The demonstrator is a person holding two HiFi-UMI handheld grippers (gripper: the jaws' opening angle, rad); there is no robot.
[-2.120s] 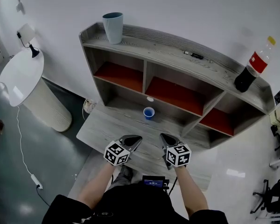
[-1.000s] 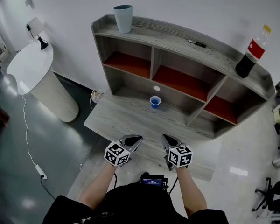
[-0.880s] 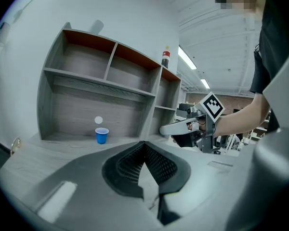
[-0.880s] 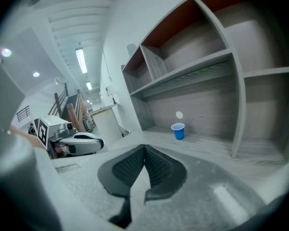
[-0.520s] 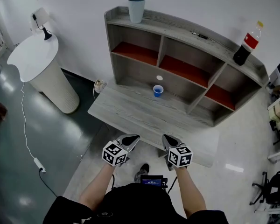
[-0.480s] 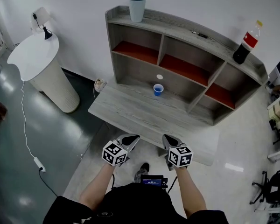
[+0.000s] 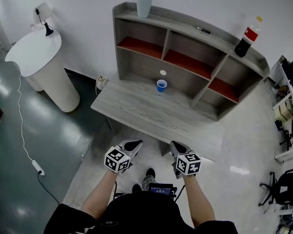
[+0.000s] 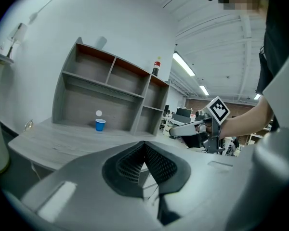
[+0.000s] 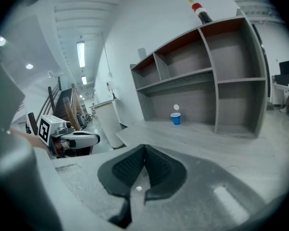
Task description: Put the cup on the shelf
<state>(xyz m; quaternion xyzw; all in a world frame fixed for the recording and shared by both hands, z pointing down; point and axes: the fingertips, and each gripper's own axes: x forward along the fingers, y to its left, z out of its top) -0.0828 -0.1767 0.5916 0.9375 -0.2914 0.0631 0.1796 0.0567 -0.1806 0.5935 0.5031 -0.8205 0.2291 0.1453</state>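
Observation:
A small blue cup (image 7: 161, 85) stands upright on the grey wooden desk (image 7: 151, 116), close to the foot of the shelf unit (image 7: 185, 57). The cup also shows far off in the left gripper view (image 8: 100, 124) and in the right gripper view (image 9: 176, 118). My left gripper (image 7: 133, 144) and right gripper (image 7: 176, 146) hang side by side over the floor, short of the desk's near edge. Both are shut with nothing between their jaws. The left gripper view (image 8: 144, 145) and right gripper view (image 9: 144, 149) show the pads meeting.
A tall pale-blue cup (image 7: 144, 5) and a cola bottle (image 7: 246, 37) stand on the shelf top, with a dark pen (image 7: 203, 30) between them. A white round pedestal table (image 7: 39, 67) with a small lamp stands at the left. Office chairs (image 7: 288, 189) are at the right.
The view has drawn back: the desk and shelf sit farther off and more floor shows. Both grippers keep their place in the picture, shut throughout.

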